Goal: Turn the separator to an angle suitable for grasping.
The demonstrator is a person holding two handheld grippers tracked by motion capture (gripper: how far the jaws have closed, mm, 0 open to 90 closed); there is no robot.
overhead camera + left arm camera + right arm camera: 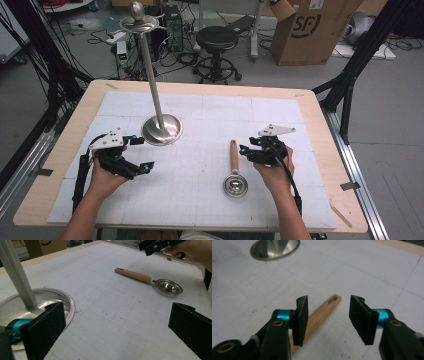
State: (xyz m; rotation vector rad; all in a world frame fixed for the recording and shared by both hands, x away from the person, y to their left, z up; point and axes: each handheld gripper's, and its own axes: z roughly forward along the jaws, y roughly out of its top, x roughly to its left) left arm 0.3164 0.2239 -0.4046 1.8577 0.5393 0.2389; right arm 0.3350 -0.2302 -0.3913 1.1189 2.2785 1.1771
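Right gripper (328, 318) held half open over the wooden handle of the strainer ladle (234, 170).

The ladle is laid flat on the white gridded mat (200, 200), near the stand's steel base (161, 129). The handle is seen between the jaws, not yet pressed. If closed off-centre, the round handle may be rolled aside. The left gripper (135, 155) is kept wide open, holding nothing.

The wooden-handled metal strainer spoon (234, 172) lies on the bench (320, 150), right of centre. The tall steel stand with round base (161, 129) stands left, behind it.
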